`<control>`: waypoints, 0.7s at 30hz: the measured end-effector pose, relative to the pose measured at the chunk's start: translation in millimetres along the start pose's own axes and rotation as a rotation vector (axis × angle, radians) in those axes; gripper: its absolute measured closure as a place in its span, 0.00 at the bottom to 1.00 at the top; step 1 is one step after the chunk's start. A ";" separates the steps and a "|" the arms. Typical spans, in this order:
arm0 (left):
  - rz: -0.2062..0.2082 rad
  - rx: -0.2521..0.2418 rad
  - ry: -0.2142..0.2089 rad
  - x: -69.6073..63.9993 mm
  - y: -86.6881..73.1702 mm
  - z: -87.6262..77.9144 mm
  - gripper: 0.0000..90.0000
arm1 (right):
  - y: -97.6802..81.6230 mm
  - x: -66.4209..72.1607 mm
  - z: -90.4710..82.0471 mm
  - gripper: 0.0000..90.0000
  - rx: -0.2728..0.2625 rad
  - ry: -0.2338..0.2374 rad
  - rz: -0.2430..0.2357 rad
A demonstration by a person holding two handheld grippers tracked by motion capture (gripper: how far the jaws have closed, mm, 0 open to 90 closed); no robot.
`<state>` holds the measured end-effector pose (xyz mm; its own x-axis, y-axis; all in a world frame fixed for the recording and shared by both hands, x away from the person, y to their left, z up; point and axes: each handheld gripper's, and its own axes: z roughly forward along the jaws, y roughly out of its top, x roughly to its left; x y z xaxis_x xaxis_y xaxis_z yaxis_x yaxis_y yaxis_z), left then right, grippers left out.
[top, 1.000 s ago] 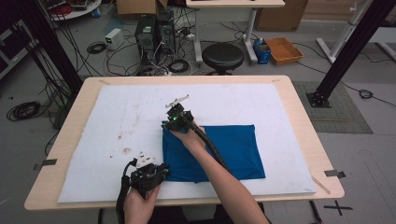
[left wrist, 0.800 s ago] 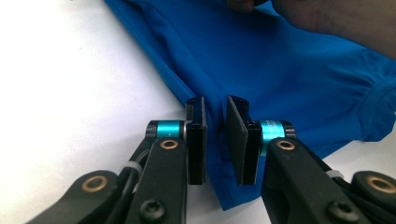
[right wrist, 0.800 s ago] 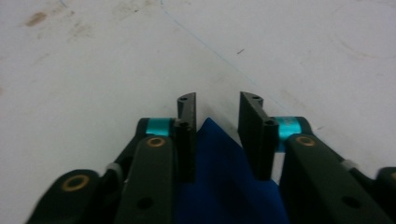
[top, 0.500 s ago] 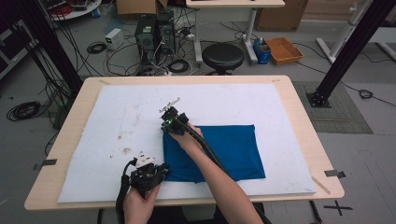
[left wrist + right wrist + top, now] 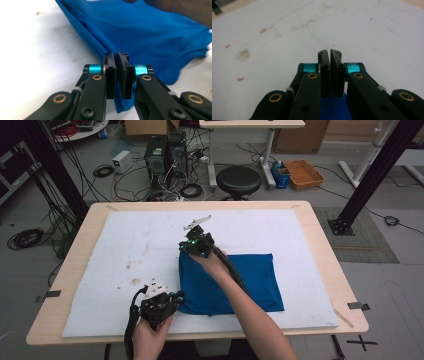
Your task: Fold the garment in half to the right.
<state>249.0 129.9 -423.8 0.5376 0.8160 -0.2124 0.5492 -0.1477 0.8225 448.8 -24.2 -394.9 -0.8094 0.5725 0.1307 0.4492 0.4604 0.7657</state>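
Roughly mid-frame in the high view, a blue cloth (image 5: 227, 282) lies folded on the white mat (image 5: 125, 250). Left gripper (image 5: 117, 55), bottom left w/ the hand (image 5: 150, 340), pinches the cloth's near-left corner, jaws pressed together. Right gripper (image 5: 329, 53) sits at the cloth's upper-left corner, jaws nearly together, blue fabric betw. them low down.

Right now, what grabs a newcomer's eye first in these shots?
The blue cloth, folded on the white mat, front and centre of the table. Both grippers are on its left side: the left gripper is shut on the near corner, and the right gripper holds the far one, with blue showing between its jaws.
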 end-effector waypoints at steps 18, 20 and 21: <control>0.092 0.006 -0.231 -84.3 50.2 66.4 0.95 | -36.1 -86.5 -124.3 0.97 -0.064 0.047 0.070; 0.092 0.009 -0.247 -93.6 53.7 77.3 0.95 | -40.4 -92.3 -130.1 0.97 -0.065 0.048 0.081; 0.095 0.013 -0.255 -97.8 55.2 82.4 0.95 | -49.3 -103.7 -140.9 0.97 -0.063 0.037 0.100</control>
<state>279.4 -4.2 -401.0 0.7298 0.6315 -0.2620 0.4960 -0.2253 0.8386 457.3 -201.9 -357.4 -0.7759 0.5874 0.2303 0.5045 0.3585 0.7854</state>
